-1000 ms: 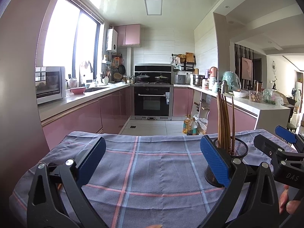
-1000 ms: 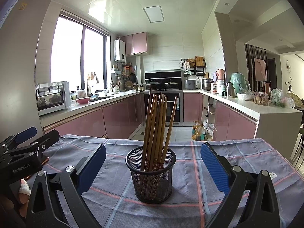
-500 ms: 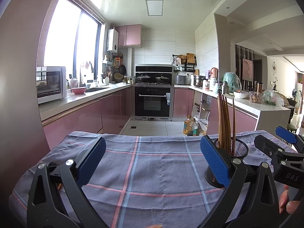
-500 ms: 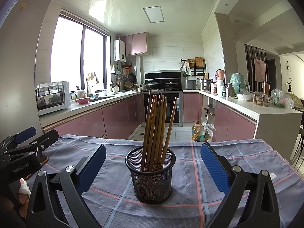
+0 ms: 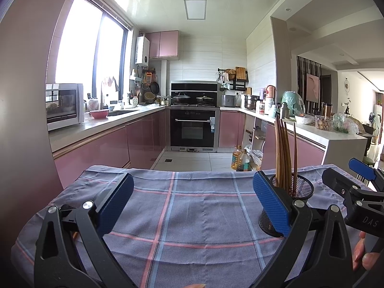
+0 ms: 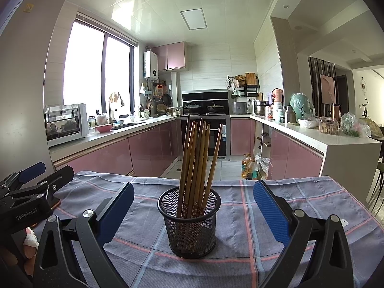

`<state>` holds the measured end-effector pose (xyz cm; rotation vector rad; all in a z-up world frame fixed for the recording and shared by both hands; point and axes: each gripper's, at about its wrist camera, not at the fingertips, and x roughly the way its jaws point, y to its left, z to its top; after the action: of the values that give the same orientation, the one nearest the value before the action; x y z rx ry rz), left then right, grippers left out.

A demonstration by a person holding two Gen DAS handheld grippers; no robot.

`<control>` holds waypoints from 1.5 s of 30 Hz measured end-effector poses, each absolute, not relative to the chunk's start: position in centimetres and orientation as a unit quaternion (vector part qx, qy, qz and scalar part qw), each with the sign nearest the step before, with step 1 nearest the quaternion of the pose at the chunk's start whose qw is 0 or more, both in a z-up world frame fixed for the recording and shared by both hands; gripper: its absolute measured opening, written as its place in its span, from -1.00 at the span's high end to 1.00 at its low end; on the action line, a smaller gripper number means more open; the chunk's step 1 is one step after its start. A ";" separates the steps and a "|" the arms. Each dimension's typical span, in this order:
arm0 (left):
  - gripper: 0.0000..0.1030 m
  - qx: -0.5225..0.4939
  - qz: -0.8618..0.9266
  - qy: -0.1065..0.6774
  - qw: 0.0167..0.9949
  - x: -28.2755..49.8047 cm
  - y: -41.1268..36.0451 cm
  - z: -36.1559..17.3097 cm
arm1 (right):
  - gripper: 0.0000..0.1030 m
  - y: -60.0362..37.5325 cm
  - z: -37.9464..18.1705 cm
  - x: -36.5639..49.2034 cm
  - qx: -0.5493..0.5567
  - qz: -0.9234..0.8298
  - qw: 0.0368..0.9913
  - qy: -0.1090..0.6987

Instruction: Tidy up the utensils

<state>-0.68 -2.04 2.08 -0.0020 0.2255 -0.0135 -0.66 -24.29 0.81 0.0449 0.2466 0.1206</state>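
Nothing moved; "GenRobot.AI" on left gripper point(image 6: 26, 184)

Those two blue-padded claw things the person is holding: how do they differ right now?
The right gripper faces the mesh holder of chopsticks squarely, the holder between its pads; the left gripper faces only bare checked cloth, with the holder off to its right. Seen from the other's camera, each sits at the table's opposite side. Both are open, empty, with blue pads.
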 end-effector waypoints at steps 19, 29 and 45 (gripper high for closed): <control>-0.90 -0.001 -0.008 0.114 0.993 -0.7 -2.2 2.1 | -0.87 -24.1 1.0 -0.6 0.023 0.056 0.991 0.119; -0.90 -0.003 -0.008 0.114 0.993 -0.7 -2.3 2.0 | -0.87 -24.0 1.1 -0.7 0.023 0.054 0.992 0.116; -0.90 -0.002 -0.011 0.115 0.993 -0.8 -2.7 1.8 | -0.87 -23.8 1.4 -0.8 0.021 0.053 0.992 0.109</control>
<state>-0.84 -2.75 1.81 -0.0035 0.2311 -0.0220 -0.84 -23.83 1.42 0.0430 0.2192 0.1064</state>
